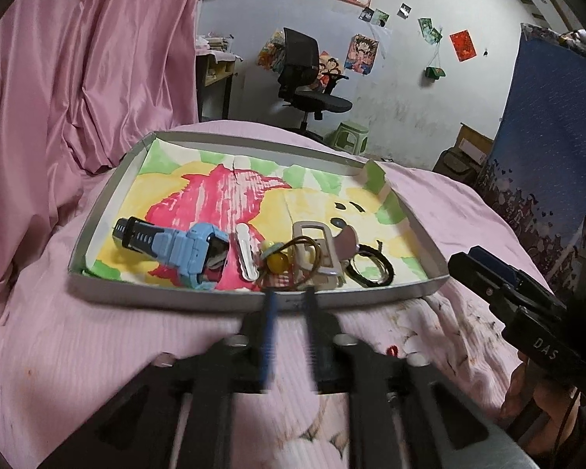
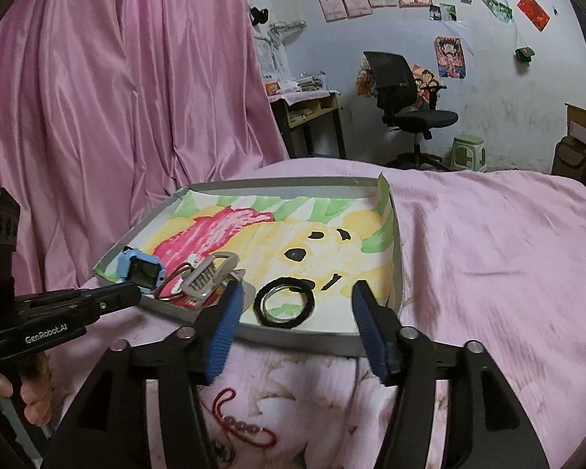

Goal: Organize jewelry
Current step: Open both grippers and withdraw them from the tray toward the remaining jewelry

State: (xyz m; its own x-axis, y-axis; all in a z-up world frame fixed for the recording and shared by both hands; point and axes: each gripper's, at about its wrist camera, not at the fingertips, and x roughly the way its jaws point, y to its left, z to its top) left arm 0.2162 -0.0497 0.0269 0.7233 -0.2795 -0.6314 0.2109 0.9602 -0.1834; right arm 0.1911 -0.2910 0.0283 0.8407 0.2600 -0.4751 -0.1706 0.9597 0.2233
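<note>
The jewelry lies bunched along the near edge of a shallow cardboard tray [image 1: 97, 211] lined with a painted cartoon sheet, the tray resting on a bed under a pink blanket [image 1: 78, 344]. From left to right in the left wrist view there is a blue children's watch [image 1: 183, 248], a white hair clip [image 1: 246, 252], a hair tie with yellow beads [image 1: 273, 260], a beige claw clip [image 1: 316, 252] and a black hair tie looped with a thin metal ring [image 1: 371, 269]. A red beaded string [image 2: 242, 422] lies on the blanket outside the tray, just below the right gripper, so at least that piece looks not yet gathered. The left gripper [image 1: 289, 301] points at the tray's near wall with its fingers drawn close together, a narrow gap between them and nothing held. The right gripper [image 2: 297, 305] hovers at the near edge with its fingers spread wide, empty, roughly framing the black hair tie. The likeliest trouble is tangling: the brown elastic, beads and claw clip overlap, so a pinch on one may drag its neighbours along. The black tie and metal ring lie flat on paper, so fingertips may catch the liner or shove the light tray across the soft blanket. The two grippers are also near each other and could collide.
</note>
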